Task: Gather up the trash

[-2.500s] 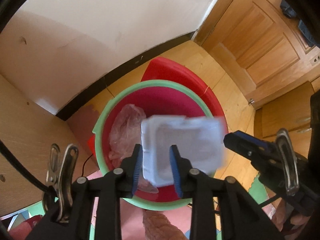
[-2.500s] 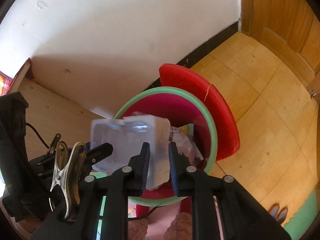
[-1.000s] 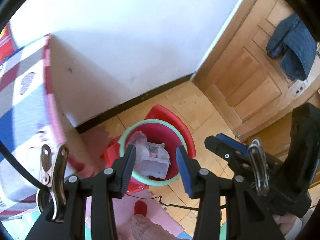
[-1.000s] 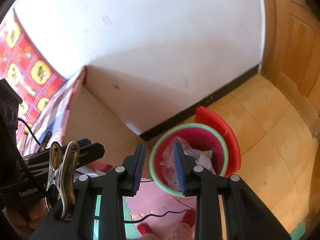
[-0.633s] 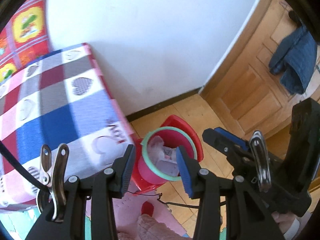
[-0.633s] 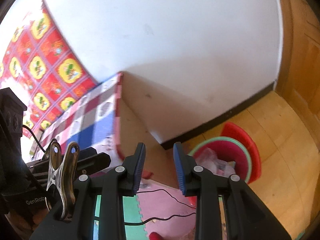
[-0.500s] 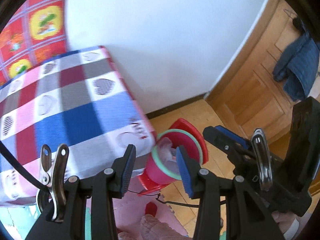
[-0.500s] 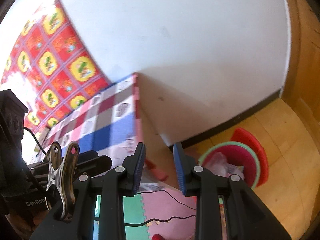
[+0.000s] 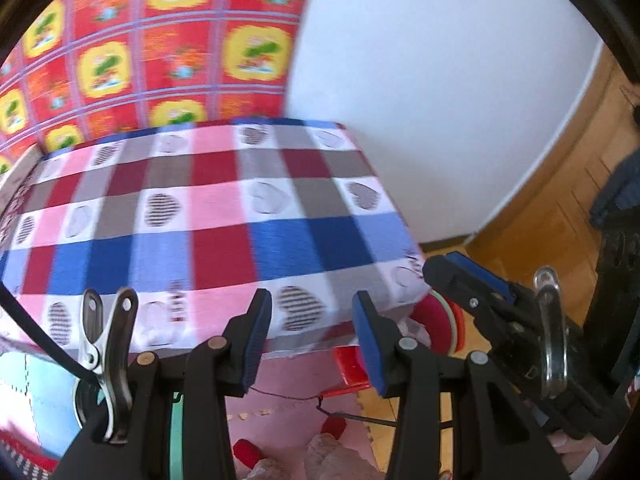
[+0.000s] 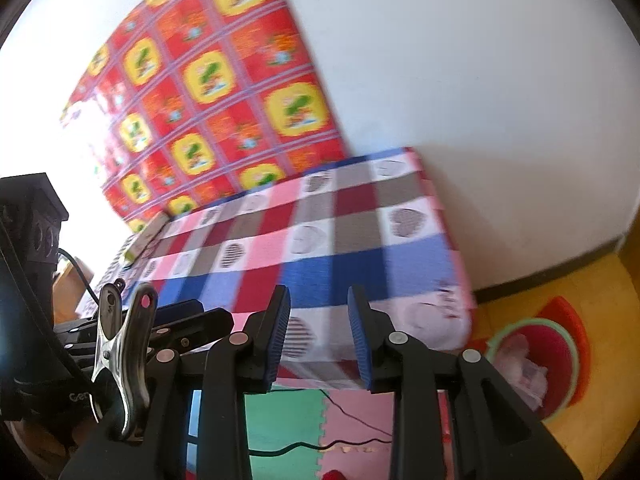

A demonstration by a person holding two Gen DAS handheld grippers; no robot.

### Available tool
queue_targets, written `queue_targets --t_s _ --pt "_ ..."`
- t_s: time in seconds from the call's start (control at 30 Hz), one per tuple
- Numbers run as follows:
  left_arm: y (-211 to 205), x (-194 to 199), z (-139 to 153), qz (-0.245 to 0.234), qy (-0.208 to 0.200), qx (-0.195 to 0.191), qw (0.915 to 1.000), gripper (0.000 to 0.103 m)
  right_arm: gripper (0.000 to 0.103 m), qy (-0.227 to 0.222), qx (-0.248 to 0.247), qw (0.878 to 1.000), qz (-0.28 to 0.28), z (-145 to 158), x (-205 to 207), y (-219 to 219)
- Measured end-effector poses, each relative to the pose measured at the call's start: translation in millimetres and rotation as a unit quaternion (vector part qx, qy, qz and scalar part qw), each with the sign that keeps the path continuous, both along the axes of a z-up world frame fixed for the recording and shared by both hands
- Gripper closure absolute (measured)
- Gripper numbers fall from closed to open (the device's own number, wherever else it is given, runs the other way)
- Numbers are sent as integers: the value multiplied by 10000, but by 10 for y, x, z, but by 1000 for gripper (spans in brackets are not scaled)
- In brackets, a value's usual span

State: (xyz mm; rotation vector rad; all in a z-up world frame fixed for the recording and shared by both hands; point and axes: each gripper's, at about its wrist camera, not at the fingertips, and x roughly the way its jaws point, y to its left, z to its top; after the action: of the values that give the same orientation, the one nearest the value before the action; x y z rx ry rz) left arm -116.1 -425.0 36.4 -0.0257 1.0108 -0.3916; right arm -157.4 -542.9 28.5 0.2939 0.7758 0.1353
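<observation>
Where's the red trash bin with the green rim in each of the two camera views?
Left wrist view: the trash bin sits right of centre, low, mostly hidden behind the checked tablecloth's corner and the right tool.
Right wrist view: the bin sits at the lower right, on the wooden floor, in full view.
Shared landmark: the checked tablecloth, whose right corner is beside the bin.

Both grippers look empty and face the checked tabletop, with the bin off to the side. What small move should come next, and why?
Probably sweep both grippers on across the checked tablecloth to look for more trash. The left gripper and right gripper stand open with nothing between them, the red bin on the floor already holds crumpled trash, and the visible stretch of cloth shows no trash to pick.
</observation>
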Motion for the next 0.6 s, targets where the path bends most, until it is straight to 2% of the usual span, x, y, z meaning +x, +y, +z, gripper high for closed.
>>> queue_targets --t_s 0.13,0.27,0.6 --pt "454 -21 127 351 -156 87 9992 59 69 -77 134 9992 368 45 129 384" --pt "897 -42 212 633 -227 237 9975 59 62 -168 136 9967 776 94 236 825" --pt "1805 -78 311 1438 -245 369 9886 59 61 -160 317 9869 1576 47 510 1775"
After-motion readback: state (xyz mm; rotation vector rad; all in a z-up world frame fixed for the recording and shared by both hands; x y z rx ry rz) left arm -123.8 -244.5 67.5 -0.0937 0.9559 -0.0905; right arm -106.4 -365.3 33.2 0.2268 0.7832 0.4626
